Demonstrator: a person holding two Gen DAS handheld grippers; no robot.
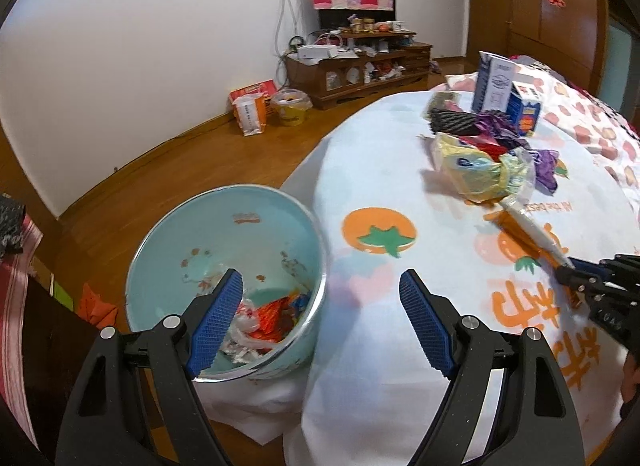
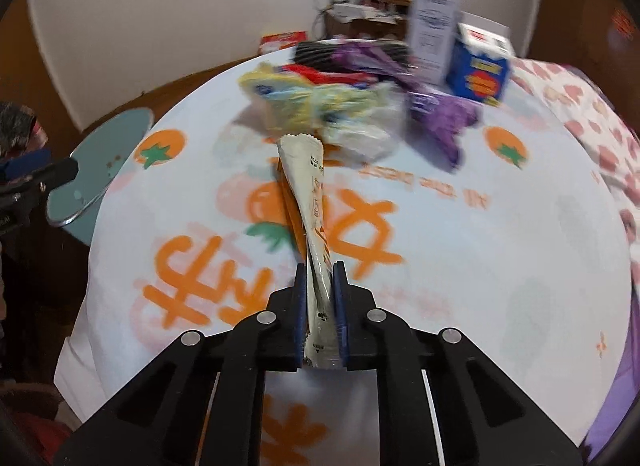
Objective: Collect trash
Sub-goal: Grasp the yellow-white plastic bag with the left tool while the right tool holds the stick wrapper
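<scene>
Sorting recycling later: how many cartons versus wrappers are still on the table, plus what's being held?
Upright cartons: 2, tall carton and small blue carton
Yellow wrapper: 1
Purple wrappers: at least 1
Held white sachet: 1
Total: at least 5

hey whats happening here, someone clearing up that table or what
Yes, someone is collecting trash with a handheld tool in each hand. The right tool is shut on a long white snack wrapper, held over the fruit-print tablecloth. The left tool is open and empty, hovering over the light blue bin, which stands beside the table and already holds a few wrappers. A pile of wrappers and two cartons are still on the table.
</scene>
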